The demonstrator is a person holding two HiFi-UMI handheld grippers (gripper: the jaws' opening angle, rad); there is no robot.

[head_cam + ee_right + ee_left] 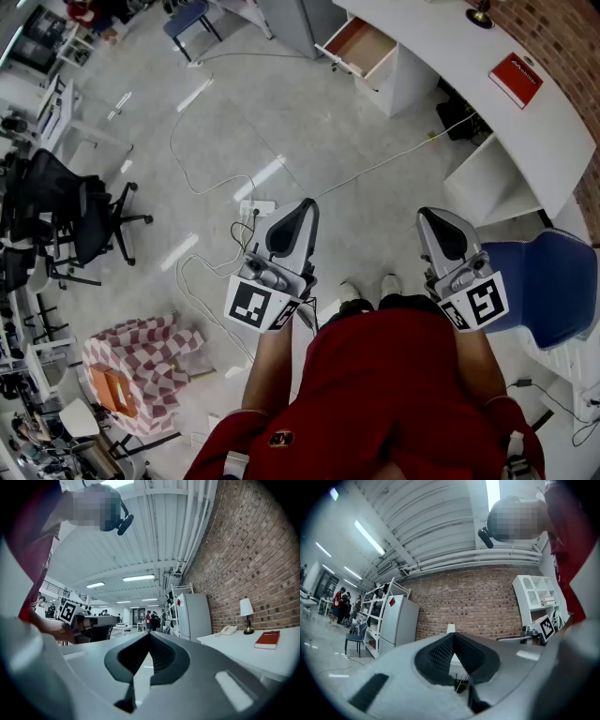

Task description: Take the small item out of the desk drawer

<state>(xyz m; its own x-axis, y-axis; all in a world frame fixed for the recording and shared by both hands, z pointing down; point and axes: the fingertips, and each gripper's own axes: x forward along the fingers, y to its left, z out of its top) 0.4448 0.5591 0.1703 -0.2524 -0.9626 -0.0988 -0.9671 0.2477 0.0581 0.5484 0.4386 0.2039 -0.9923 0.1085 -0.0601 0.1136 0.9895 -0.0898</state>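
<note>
Far ahead in the head view, an open drawer (359,45) with a wood-coloured inside sticks out of the curved white desk (487,66). No small item shows in it from here. My left gripper (305,211) and right gripper (431,220) are held close to the person's red-clad body, over the floor and well short of the desk. Both are shut with nothing between the jaws. The left gripper (453,637) faces a brick wall in its own view. The right gripper (149,637) points down the long room.
Cables (202,178) and a power strip (255,208) lie on the floor ahead. Black office chairs (75,216) and a checkered pink seat (141,361) stand at the left, a blue chair (553,281) at the right. A red book (515,79) lies on the desk.
</note>
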